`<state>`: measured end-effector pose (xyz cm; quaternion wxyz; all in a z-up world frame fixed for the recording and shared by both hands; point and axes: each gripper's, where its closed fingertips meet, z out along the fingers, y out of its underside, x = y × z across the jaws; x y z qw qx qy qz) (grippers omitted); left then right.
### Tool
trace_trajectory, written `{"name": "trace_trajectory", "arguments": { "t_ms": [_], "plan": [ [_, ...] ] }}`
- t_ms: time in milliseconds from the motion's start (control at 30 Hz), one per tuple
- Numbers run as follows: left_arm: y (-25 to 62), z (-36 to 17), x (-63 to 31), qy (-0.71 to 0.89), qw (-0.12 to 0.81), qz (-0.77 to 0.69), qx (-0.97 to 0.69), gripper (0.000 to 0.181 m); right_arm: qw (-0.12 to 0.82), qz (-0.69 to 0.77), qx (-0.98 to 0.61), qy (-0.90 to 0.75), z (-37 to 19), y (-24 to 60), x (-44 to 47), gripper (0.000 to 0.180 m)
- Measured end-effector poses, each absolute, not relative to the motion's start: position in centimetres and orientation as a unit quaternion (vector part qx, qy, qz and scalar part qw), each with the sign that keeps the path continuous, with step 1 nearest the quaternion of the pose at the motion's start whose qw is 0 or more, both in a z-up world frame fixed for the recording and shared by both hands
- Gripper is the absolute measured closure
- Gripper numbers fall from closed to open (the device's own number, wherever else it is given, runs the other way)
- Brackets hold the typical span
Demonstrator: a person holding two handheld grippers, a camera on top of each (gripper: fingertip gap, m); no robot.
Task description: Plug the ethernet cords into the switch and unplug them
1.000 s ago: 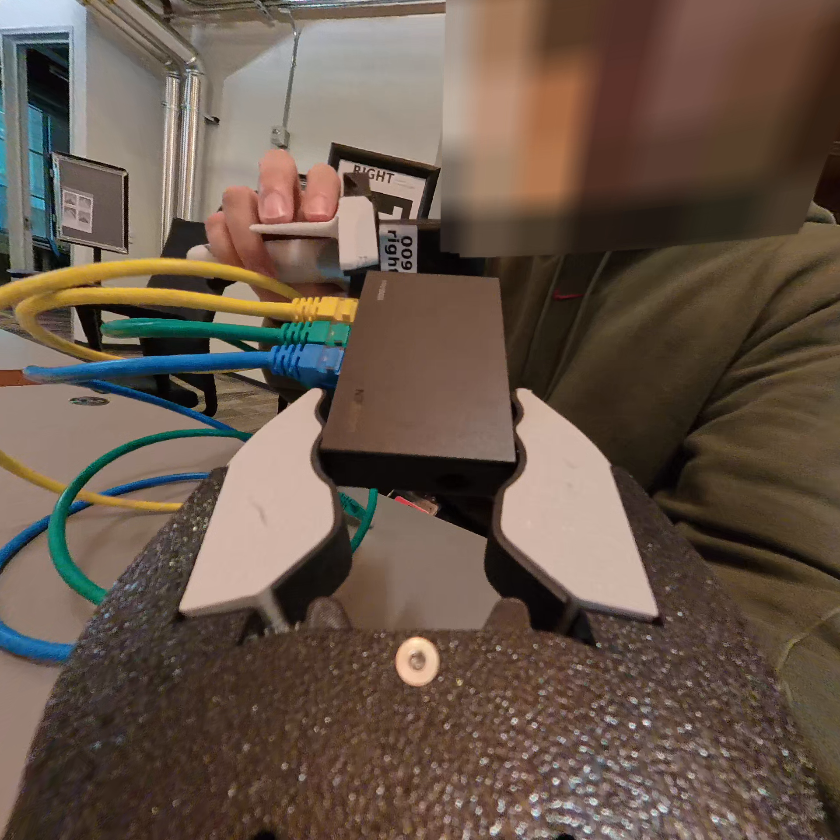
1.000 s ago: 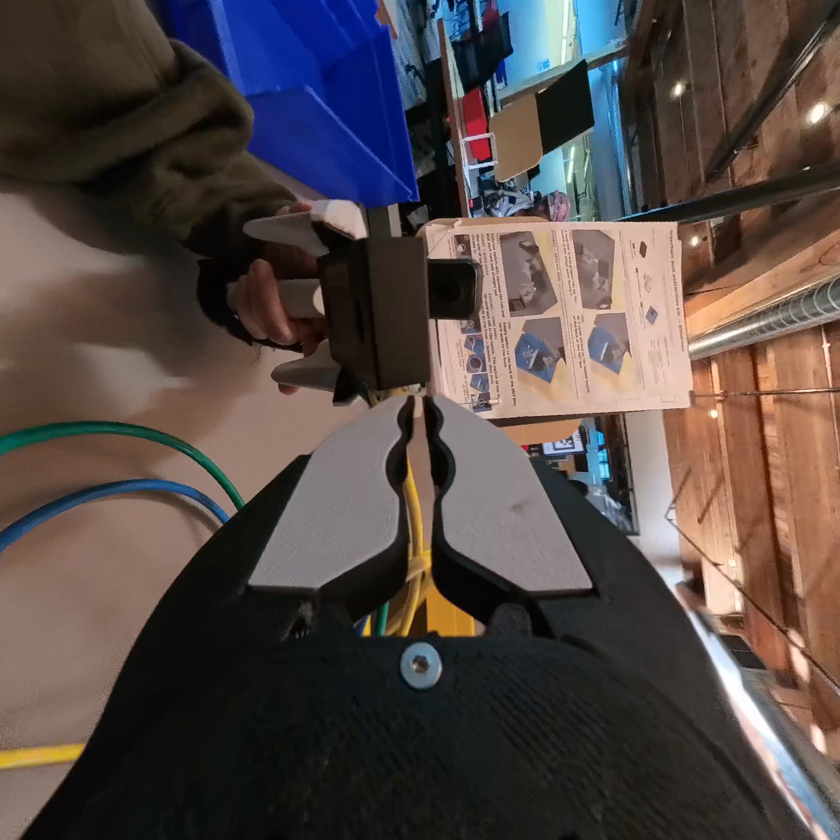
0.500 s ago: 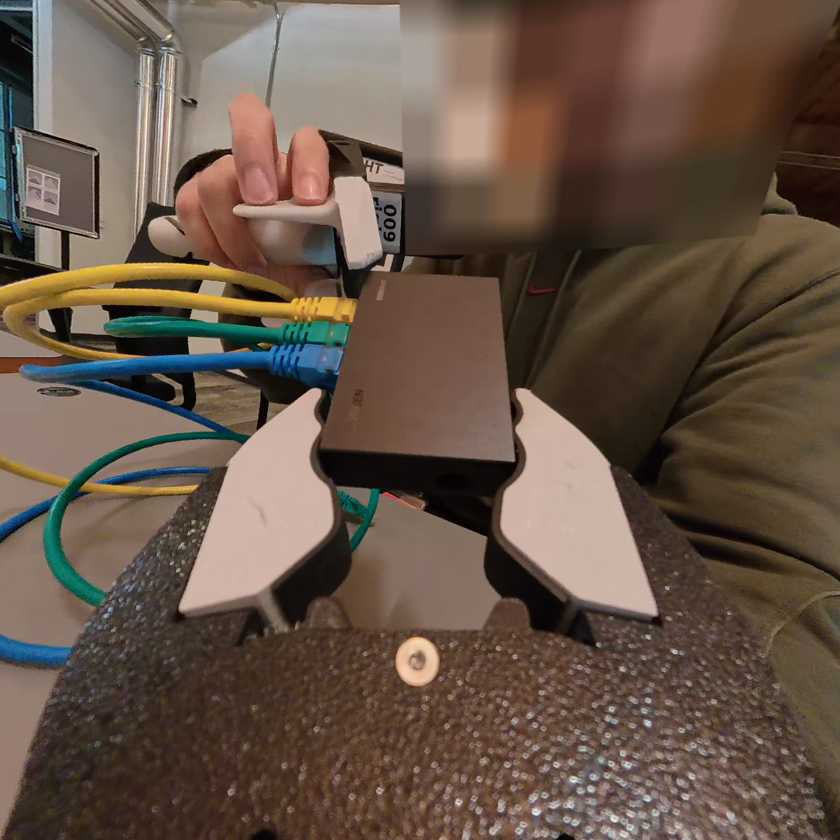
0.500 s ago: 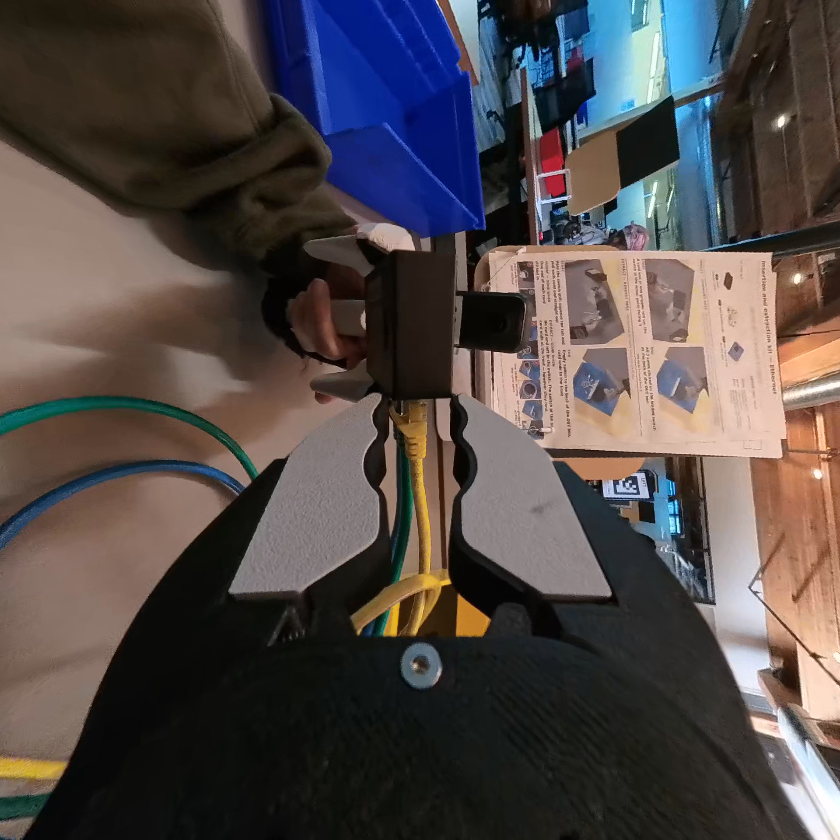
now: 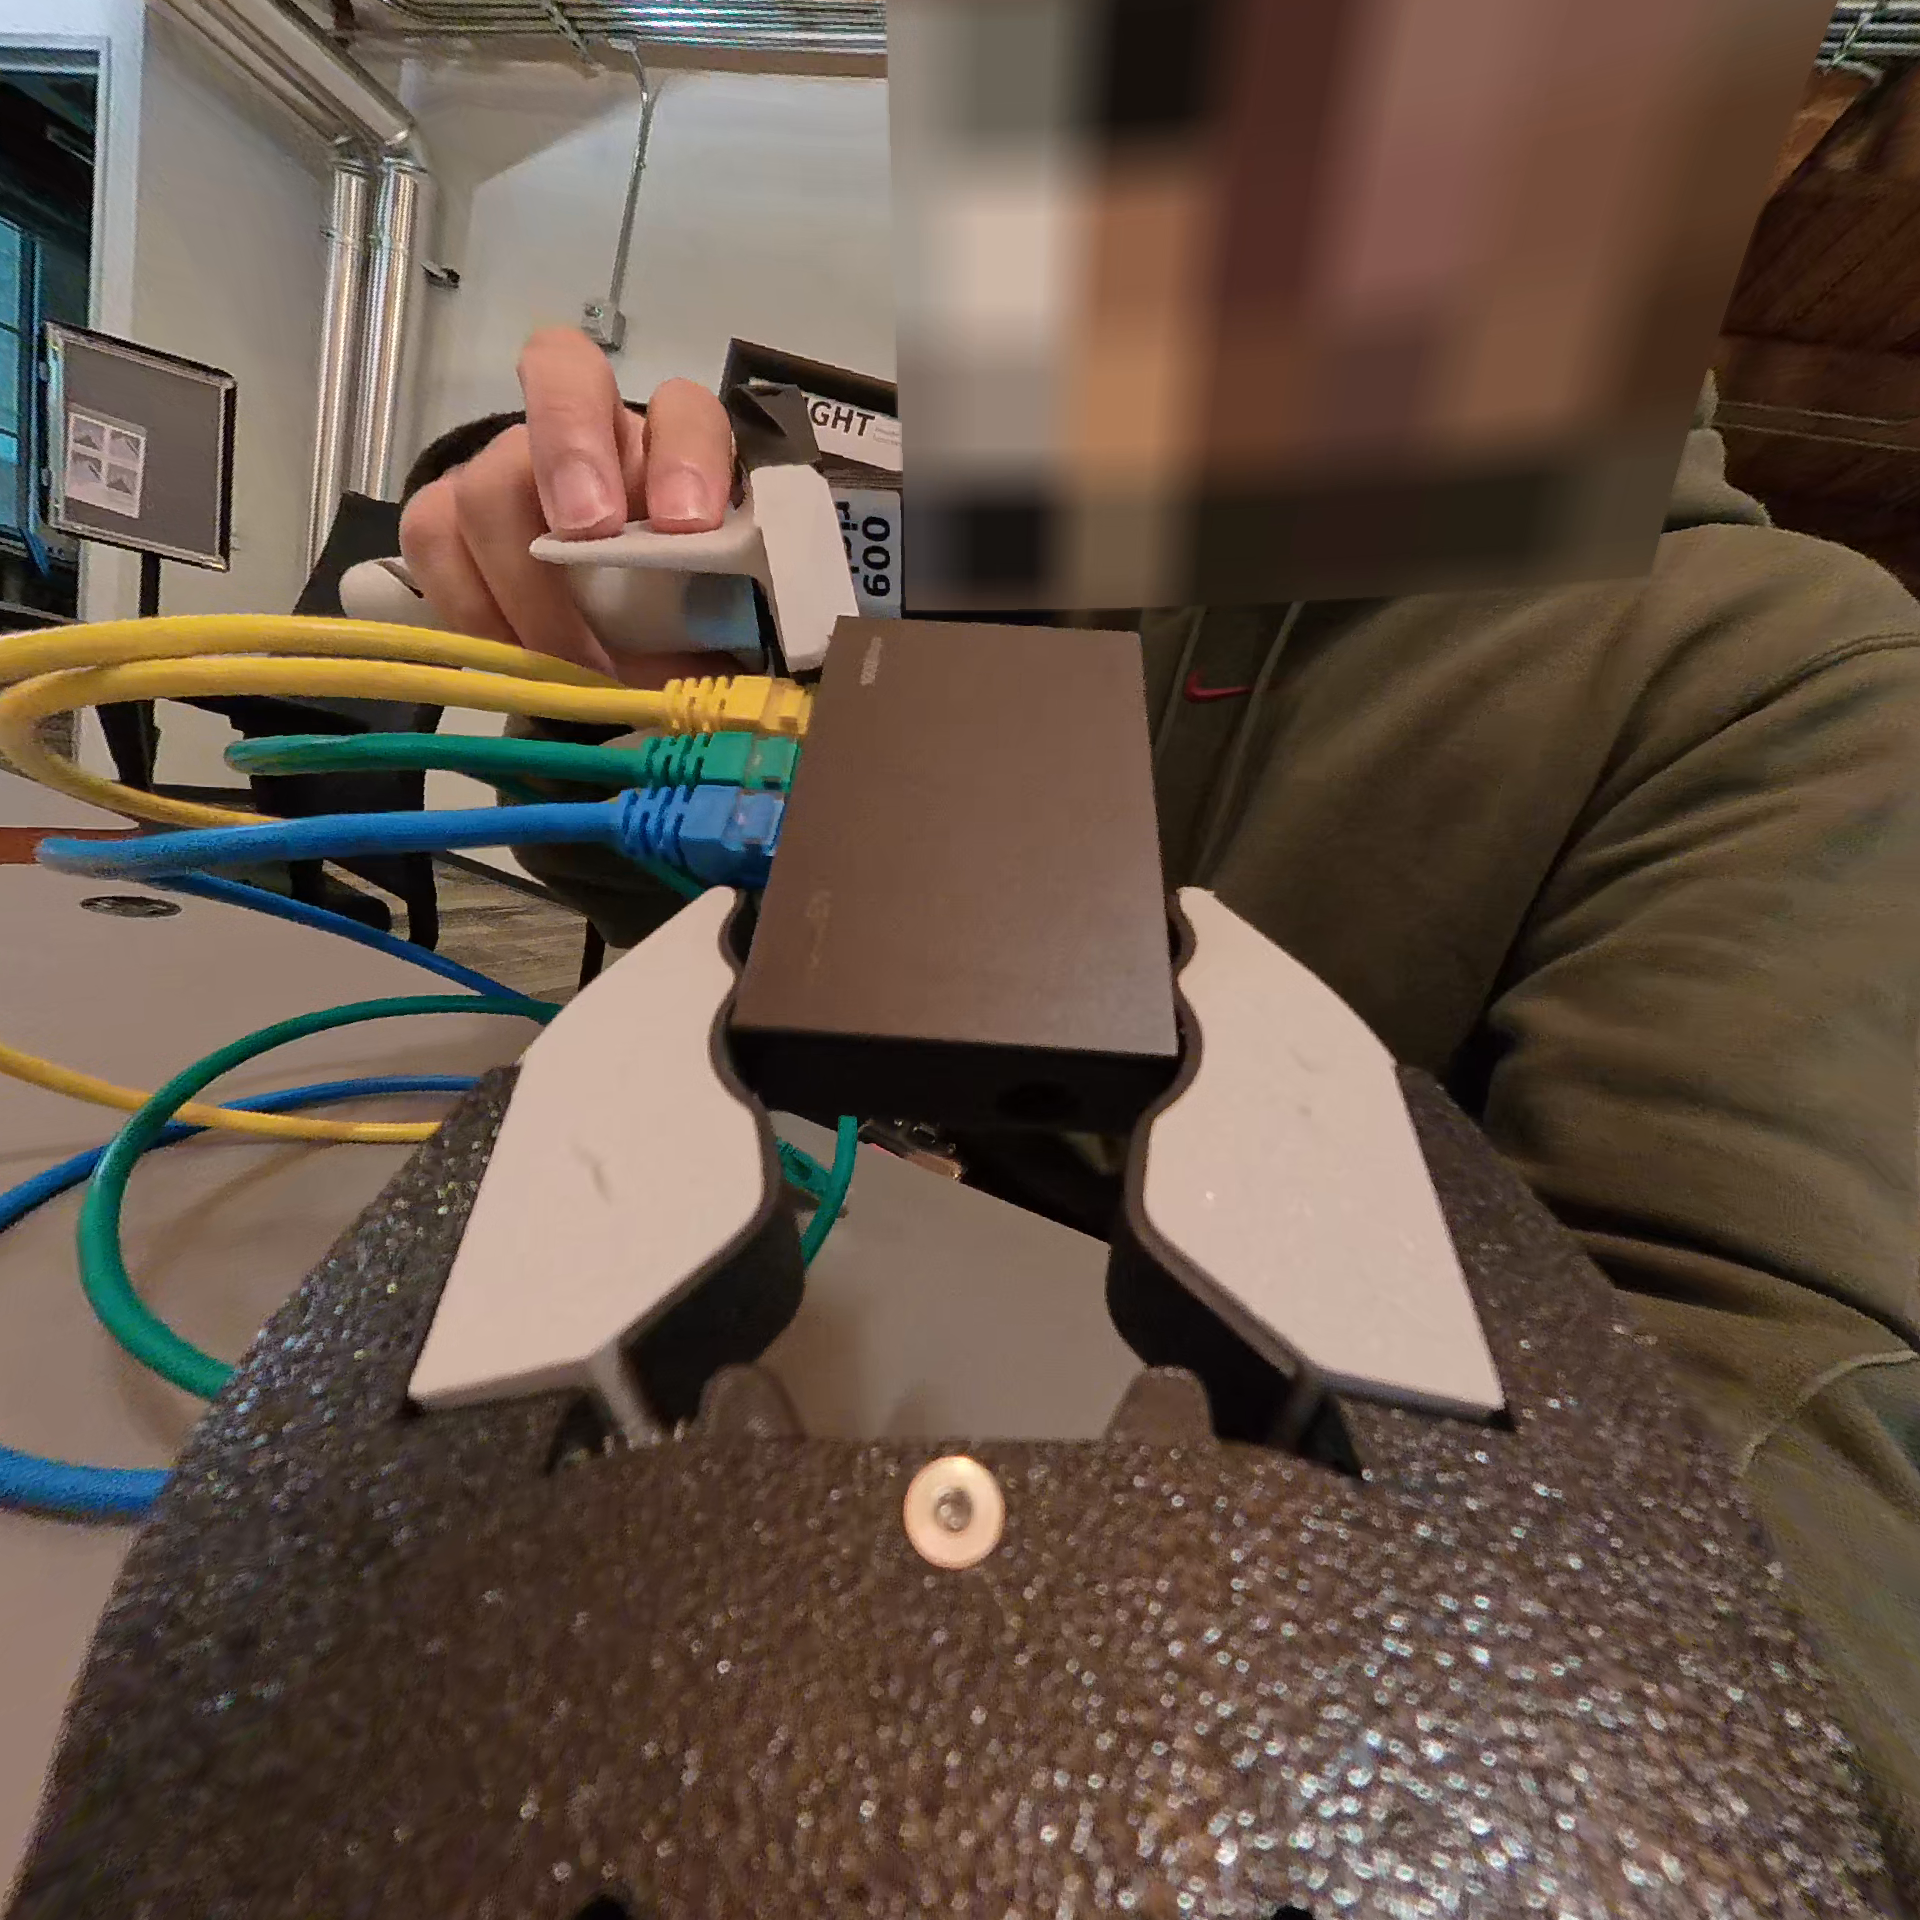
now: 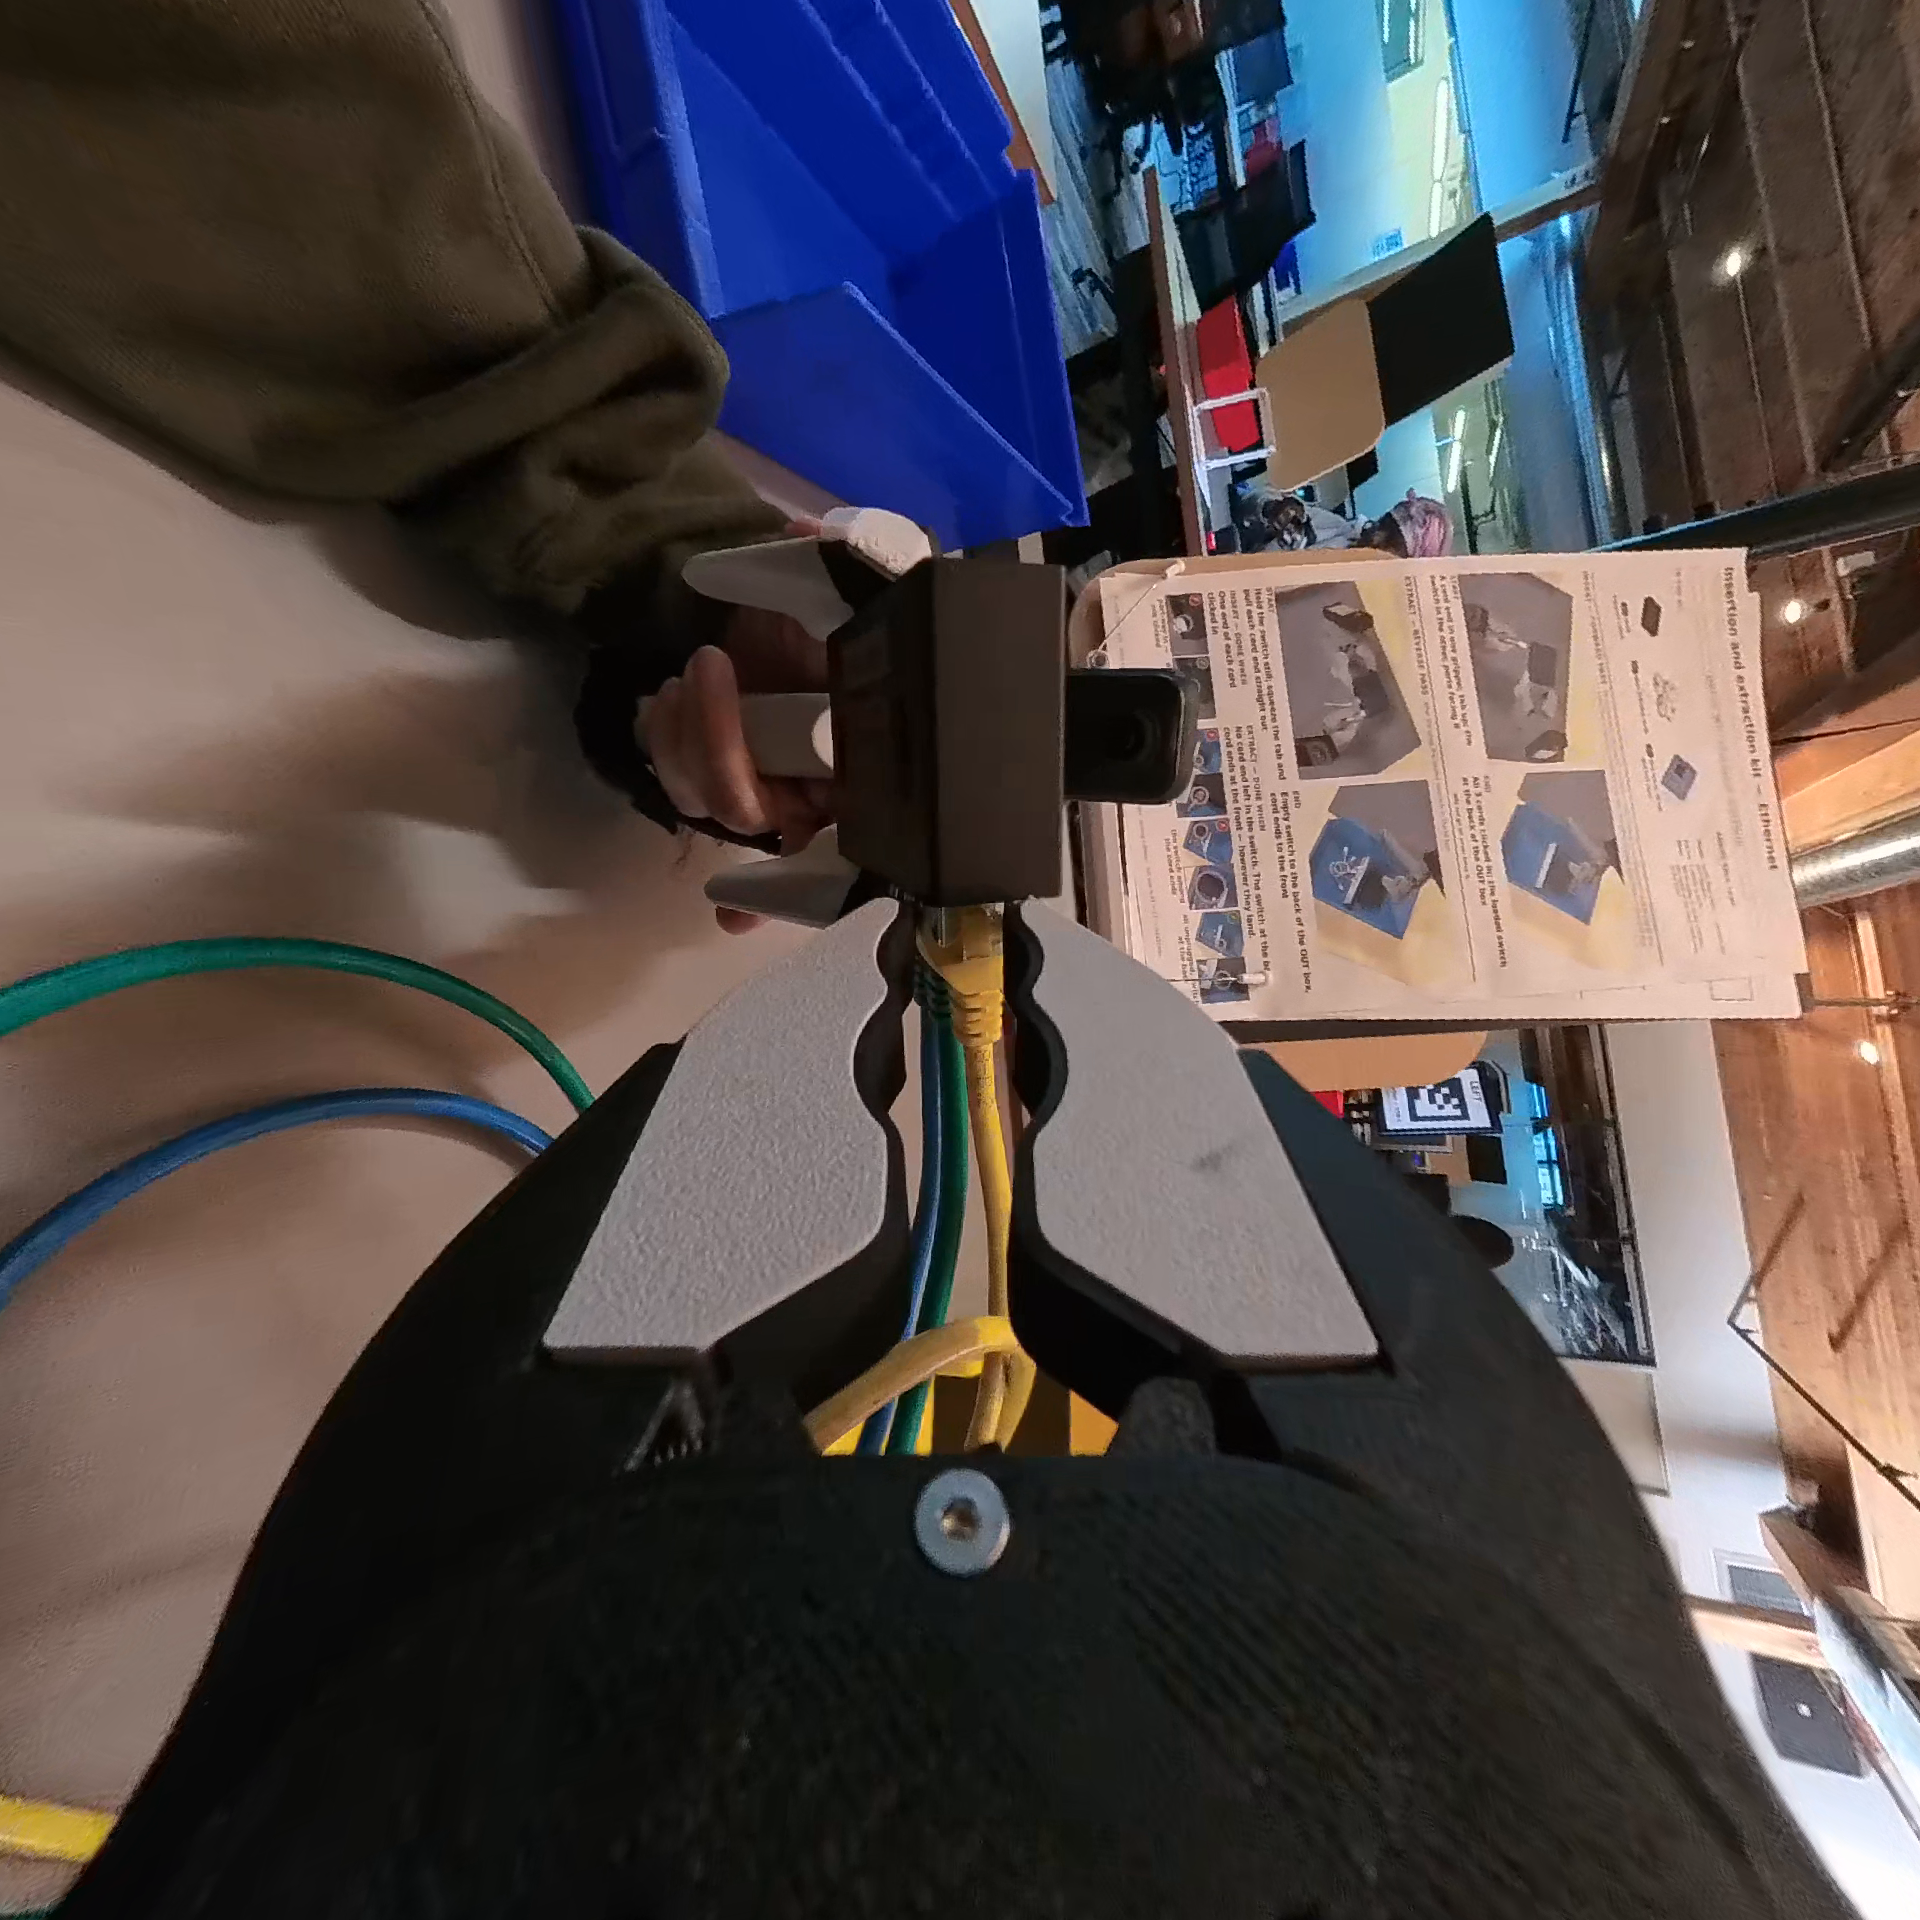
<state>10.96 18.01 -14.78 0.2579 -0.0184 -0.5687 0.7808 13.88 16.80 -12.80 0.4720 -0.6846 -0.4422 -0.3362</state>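
Note:
My left gripper [image 5: 961,914] is shut on the near end of the dark flat switch [image 5: 966,810] and holds it above the table. A yellow plug [image 5: 743,704], a green plug [image 5: 717,756] and a blue plug [image 5: 696,831] sit in ports on its left side. In the right wrist view my right gripper [image 6: 956,935] is open, its tips on either side of the yellow plug [image 6: 966,966] right at the switch [image 6: 956,727]. The green cord [image 6: 940,1091] and the blue cord [image 6: 925,1195] run between its fingers too.
Loose loops of the cords [image 5: 135,1195] lie on the tan table [image 5: 260,1039]. The person's olive sleeve and body [image 5: 1558,935] are close on the right. Blue bins [image 6: 831,260] and a printed instruction sheet [image 6: 1455,779] stand behind the switch.
My right gripper has opened from nearly shut around the yellow cord and now has the yellow plug between its tips at the switch. My left gripper still holds the switch.

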Motion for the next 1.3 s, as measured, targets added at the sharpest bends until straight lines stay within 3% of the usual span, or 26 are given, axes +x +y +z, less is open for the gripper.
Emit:
{"name": "trace_trajectory", "arguments": {
  "t_ms": [300,700,967,1300],
  "plan": [
    [18.0,-14.9,10.9,-0.574,0.255,0.778,-0.020,0.108,0.456,-0.319,-0.702,-0.444,-12.8,16.9,14.0,0.164],
    [18.1,-15.0,10.8,-0.587,0.244,0.772,-0.018,0.108,0.438,-0.463,-0.632,-0.441,-13.1,16.9,14.0,0.164],
    [17.8,-14.7,9.9,-0.590,0.256,0.765,-0.040,0.108,0.446,-0.367,-0.685,-0.444,-12.8,16.7,12.9,0.164],
    [18.1,-14.4,10.0,-0.584,0.249,0.772,-0.046,0.108,0.419,-0.400,-0.678,-0.452,-12.5,16.9,13.0,0.164]
  ]
}}
